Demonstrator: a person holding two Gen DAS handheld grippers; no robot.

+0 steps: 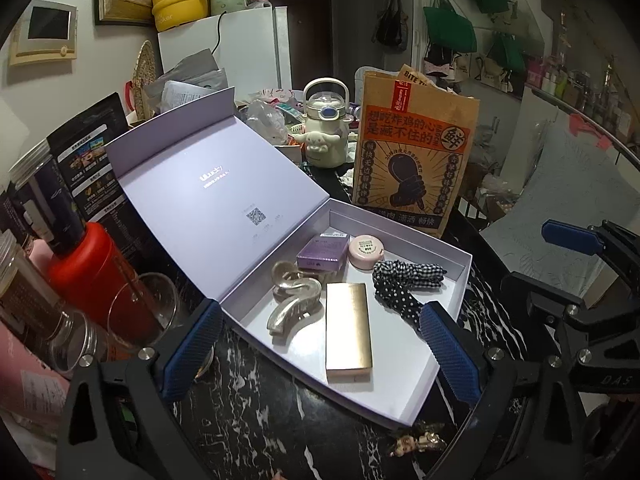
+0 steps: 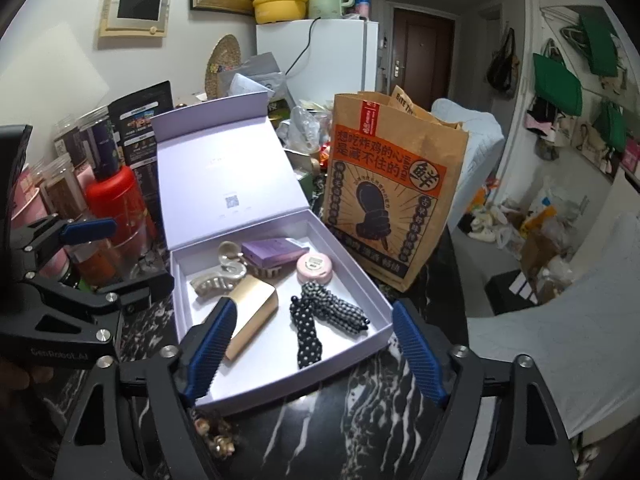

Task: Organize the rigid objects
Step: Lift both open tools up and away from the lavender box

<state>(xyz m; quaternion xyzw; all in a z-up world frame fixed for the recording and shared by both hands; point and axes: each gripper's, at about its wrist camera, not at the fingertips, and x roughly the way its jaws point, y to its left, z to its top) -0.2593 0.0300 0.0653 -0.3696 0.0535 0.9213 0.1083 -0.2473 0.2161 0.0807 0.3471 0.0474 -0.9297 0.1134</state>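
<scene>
While both hand-held grippers gape, box w/ lid up.

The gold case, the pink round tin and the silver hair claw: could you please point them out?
gold case [image 1: 349, 330], left wrist view, top face.
pink round tin [image 2: 315, 267], right wrist view, lid.
silver hair claw [image 1: 290, 300], left wrist view, curved body.

Both wrist views angled down, sharing box

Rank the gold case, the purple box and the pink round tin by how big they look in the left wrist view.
1. gold case, clearly the largest, though it also lies nearest the camera.
2. purple box.
3. pink round tin, smallest. It lies beside the purple box at a similar depth, so that comparison is fair.
</scene>
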